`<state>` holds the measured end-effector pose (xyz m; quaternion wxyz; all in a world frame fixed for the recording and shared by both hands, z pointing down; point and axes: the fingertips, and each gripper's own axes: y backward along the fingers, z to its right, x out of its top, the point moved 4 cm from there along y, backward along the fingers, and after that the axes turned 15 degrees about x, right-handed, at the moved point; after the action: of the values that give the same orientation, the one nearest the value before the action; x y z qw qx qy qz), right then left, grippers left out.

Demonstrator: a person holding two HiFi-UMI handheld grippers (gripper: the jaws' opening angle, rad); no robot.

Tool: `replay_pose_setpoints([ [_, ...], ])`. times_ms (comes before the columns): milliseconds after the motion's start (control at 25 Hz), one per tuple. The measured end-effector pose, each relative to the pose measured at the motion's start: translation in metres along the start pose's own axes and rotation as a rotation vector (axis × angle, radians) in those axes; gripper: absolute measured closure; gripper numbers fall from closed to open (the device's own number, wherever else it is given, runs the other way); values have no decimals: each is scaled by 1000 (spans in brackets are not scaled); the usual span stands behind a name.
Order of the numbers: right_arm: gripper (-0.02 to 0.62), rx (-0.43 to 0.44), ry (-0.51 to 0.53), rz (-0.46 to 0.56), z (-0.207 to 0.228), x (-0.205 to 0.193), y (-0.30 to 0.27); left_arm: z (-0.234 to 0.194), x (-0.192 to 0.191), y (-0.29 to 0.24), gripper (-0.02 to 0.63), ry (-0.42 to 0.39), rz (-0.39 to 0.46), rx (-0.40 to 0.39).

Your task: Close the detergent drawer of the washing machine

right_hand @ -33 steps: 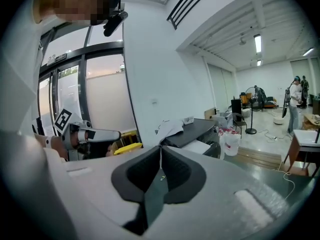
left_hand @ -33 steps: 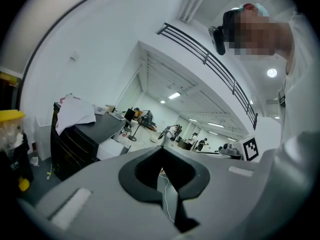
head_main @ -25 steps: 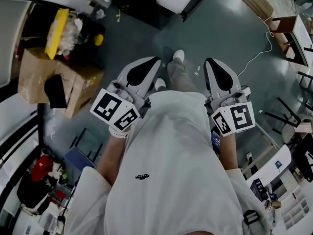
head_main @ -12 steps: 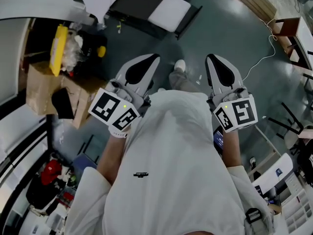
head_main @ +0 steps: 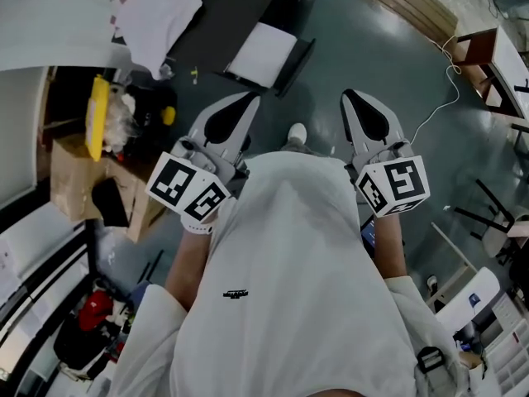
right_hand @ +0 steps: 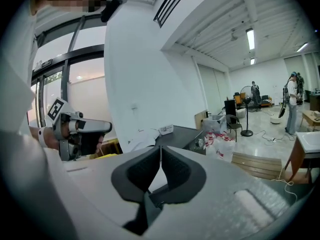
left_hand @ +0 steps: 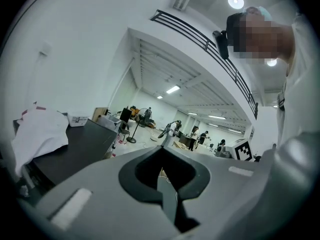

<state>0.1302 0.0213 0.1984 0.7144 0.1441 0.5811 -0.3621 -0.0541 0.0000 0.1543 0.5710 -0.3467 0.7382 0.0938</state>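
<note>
No washing machine or detergent drawer can be made out in any view. Both grippers are held out in front of the person's white shirt, above the grey floor. The left gripper (head_main: 248, 98) has its jaws closed tip to tip with nothing between them, as the left gripper view (left_hand: 161, 148) also shows. The right gripper (head_main: 351, 96) is likewise shut and empty, its pads meeting at the tip (right_hand: 160, 148). In the right gripper view the left gripper's marker cube (right_hand: 57, 109) shows at the left.
A cardboard box (head_main: 78, 184) and a yellow thing (head_main: 97, 114) lie at the left. A white cloth (head_main: 157, 15) rests on a black table. A white-topped black seat (head_main: 263, 52) stands ahead. A white cable (head_main: 446, 81) runs to wooden furniture (head_main: 475, 48) at the right. People stand far off (left_hand: 172, 131).
The seat, box and table have slid down the head view as the person walks forward. Both grippers keep their place in front of the body, still shut.
</note>
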Motion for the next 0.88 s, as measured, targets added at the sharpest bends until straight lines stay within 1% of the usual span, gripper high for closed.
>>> replay_pose_setpoints([
  [160, 592, -44, -26, 4, 25, 2, 10, 5, 4, -18, 589, -6, -5, -14],
  [280, 592, -60, -50, -4, 30, -4, 16, 6, 1, -24, 589, -5, -29, -22],
  [440, 592, -57, -58, -22, 31, -10, 14, 4, -5, -31, 589, 0, -62, -25],
  [600, 592, -52, -45, -23, 31, -11, 11, -1, -12, -36, 589, 7, -90, -30],
  [880, 592, -1, 10, -65, 35, -23, -7, -12, -22, -44, 589, 30, -136, -32],
])
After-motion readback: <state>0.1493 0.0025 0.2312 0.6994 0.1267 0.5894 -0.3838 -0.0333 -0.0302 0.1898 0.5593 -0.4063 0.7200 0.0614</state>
